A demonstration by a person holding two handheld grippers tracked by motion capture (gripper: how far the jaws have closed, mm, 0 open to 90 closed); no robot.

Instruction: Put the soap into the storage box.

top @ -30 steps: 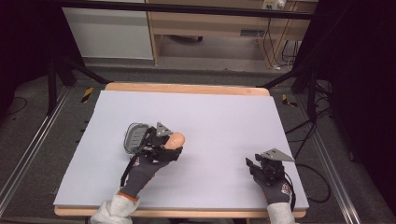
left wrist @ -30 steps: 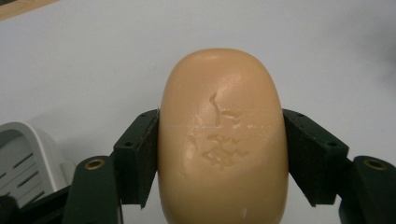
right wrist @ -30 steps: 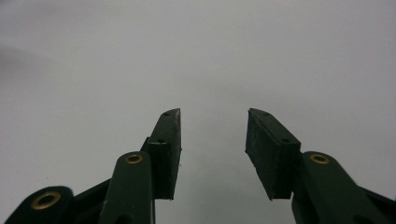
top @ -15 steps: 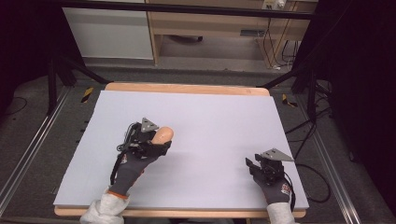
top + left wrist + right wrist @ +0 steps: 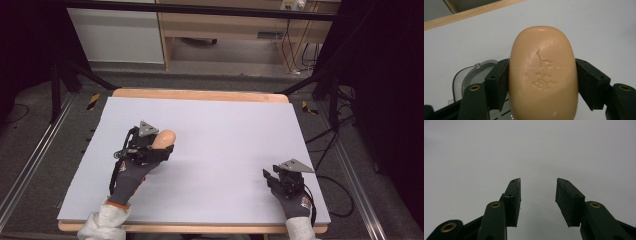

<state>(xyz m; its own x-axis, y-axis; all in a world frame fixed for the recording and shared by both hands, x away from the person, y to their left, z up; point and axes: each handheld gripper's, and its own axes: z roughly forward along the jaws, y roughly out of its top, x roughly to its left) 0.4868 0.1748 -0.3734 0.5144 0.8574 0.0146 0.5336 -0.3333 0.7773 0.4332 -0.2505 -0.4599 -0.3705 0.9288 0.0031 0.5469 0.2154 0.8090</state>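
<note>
Nearest the person, the right gripper (image 5: 270, 176) rests on the table (image 5: 225, 125), jaws apart with nothing between them. Farther in, the left gripper (image 5: 541, 77) is clamped on the soap bar (image 5: 542, 75), held just beyond a clear soap dish (image 5: 465, 75). Soap is slick; a tilt could squirt it out onto the table.

Soap (image 5: 165, 138) now farther left, clear of dish (image 5: 471, 77)

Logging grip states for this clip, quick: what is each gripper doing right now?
Left gripper: closed on the bar of soap.
Right gripper: open, nothing between its jaws, over the table.
</note>
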